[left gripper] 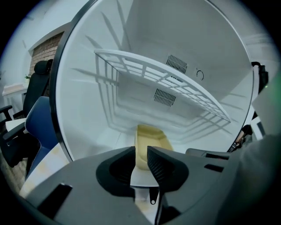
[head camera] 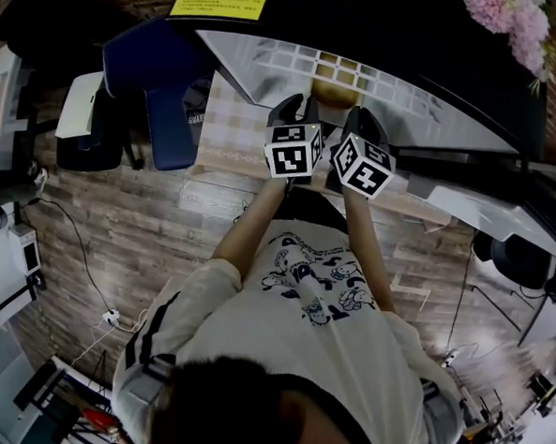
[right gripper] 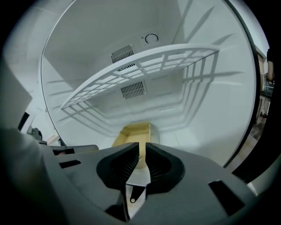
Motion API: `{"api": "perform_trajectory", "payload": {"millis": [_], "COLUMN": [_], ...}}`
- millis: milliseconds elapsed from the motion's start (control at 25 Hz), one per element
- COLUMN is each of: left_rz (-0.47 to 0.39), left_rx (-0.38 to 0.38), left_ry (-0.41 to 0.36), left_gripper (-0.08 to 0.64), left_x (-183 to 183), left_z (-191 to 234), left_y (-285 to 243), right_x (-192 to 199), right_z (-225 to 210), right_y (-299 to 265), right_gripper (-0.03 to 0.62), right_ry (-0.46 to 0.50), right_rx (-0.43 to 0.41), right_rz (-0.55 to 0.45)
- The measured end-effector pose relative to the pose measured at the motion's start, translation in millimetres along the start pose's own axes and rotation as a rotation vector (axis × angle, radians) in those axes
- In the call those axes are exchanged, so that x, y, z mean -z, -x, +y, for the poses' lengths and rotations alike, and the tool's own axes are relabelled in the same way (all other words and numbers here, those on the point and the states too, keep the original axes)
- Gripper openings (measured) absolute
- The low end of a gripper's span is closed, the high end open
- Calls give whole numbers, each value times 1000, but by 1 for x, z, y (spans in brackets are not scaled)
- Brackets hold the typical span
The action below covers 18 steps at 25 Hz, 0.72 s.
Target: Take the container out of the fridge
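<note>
Pinching the yellow container (left gripper: 152, 135) are left gripper (left gripper: 141, 152) and right gripper (right gripper: 142, 148).

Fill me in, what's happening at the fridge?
A person holds a claw in each hand, both reaching into the open fridge. The left claw and the right claw are each shut on a wall of the yellow container. The container is low inside, under the wire shelf, and not yet out.

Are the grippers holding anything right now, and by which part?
Yes, the yellow container. The left gripper jaws clamp its left wall, and the right gripper jaws clamp its right wall, near end.
</note>
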State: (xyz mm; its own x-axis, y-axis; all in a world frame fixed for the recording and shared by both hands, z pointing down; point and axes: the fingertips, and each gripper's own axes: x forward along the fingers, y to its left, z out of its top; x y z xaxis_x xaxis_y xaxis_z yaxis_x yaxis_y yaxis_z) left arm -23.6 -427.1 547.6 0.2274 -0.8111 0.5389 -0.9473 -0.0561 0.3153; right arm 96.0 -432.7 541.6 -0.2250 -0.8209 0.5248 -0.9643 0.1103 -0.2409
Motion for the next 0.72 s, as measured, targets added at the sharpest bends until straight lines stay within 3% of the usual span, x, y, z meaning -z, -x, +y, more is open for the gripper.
{"api": "perform_trajectory", "payload": {"millis": [640,720], "left_rz": [37,39], "left_rx": [-21,-24], "left_ry": [20,23], "left_gripper": [107,111], "left_x": [0,0], "left_z": [4,5], "left_y": [-34,-37], "right_x": [-5,-4], "right_z": [-9,-8], "right_y": [-29,-32], "right_gripper": [44,96], "right_ry": [-19,-26], "right_rx": [8,-9], "right_rz": [21,31]}}
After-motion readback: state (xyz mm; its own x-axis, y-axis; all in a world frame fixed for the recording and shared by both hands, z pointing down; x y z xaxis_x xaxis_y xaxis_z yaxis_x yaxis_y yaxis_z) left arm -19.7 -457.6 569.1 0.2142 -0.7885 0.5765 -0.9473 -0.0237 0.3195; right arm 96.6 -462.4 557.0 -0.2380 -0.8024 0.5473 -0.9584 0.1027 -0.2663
